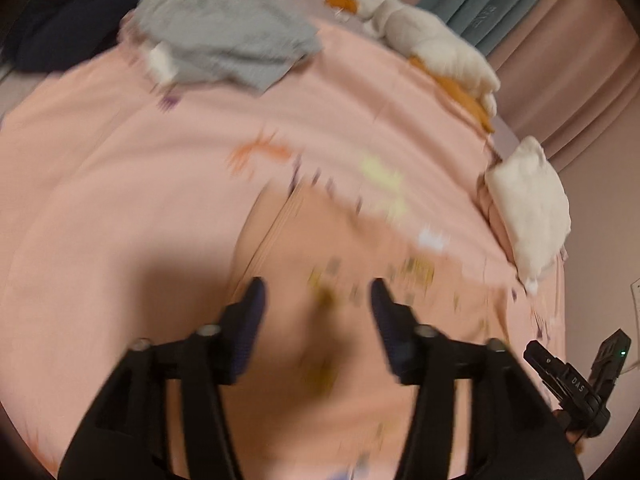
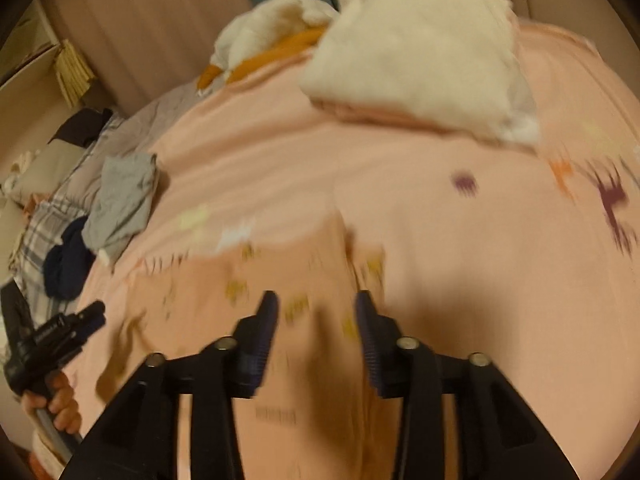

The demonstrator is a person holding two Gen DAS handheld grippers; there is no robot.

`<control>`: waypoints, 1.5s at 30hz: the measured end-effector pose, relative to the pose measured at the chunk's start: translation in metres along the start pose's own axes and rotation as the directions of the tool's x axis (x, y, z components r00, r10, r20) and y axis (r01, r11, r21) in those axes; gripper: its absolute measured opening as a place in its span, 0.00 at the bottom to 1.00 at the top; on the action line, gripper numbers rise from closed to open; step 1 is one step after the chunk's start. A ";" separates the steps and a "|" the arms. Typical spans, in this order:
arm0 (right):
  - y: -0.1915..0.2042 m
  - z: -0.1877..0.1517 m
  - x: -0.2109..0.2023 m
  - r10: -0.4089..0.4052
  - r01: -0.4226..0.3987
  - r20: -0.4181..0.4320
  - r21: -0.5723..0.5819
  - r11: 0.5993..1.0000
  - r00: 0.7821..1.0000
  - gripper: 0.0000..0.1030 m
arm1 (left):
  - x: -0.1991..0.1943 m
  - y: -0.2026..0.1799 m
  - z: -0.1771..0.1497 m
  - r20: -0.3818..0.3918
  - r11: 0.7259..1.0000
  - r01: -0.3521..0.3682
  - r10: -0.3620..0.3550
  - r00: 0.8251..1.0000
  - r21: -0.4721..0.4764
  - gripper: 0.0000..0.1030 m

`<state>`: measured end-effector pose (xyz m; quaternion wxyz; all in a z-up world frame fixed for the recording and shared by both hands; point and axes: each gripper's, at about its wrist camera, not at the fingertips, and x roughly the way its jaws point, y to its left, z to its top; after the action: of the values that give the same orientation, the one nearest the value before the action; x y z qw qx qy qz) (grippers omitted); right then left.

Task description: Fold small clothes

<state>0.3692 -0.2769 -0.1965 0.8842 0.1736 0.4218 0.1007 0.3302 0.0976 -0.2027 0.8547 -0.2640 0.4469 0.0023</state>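
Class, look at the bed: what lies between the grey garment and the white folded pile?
Only bare pink sheet separates the grey garment from the white folded pile, clearest in the right wrist view.

Dim, warm indoor light; both fisheye views motion-blurred, edges bowed and vignetted.

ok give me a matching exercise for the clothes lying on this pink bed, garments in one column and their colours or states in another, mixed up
Things:
1. crumpled T-shirt on the bed's far side
2. bundled garment beside that T-shirt
3. folded fluffy garment at the bed's edge
4. printed garment under both grippers

Colours or states:
A. cream white
B. pink, spread flat
C. grey
D. dark navy

Pairs: 1-C, 2-D, 3-A, 4-B
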 end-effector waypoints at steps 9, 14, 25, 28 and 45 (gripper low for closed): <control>-0.035 -0.074 -0.033 0.089 -0.062 -0.144 0.186 0.981 0.986 0.69 | -0.029 0.028 -0.093 -0.235 0.984 0.106 -0.139 0.962 -0.146 0.74; -0.032 -0.104 -0.010 0.227 -0.140 -0.237 0.335 0.932 0.945 0.69 | -0.015 0.024 -0.112 -0.230 0.939 0.216 -0.280 0.932 -0.266 0.74; -0.013 -0.083 0.041 0.402 -0.340 -0.029 0.480 0.808 0.915 0.69 | 0.033 0.026 -0.070 0.035 0.804 0.366 -0.397 0.917 -0.468 0.70; -0.007 -0.067 0.054 0.366 -0.343 0.043 0.462 0.818 0.930 0.52 | 0.050 0.016 -0.055 0.023 0.853 0.249 -0.269 0.963 -0.459 0.28; 0.006 -0.113 -0.026 0.377 -0.369 0.022 0.269 0.890 0.926 0.12 | -0.047 0.013 -0.146 0.033 0.963 0.235 -0.233 0.972 -0.133 0.17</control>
<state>0.2640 -0.2546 -0.2417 0.8101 0.3676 0.4038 0.2133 0.1881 0.0533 -0.2398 0.8329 -0.3724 0.4041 -0.0661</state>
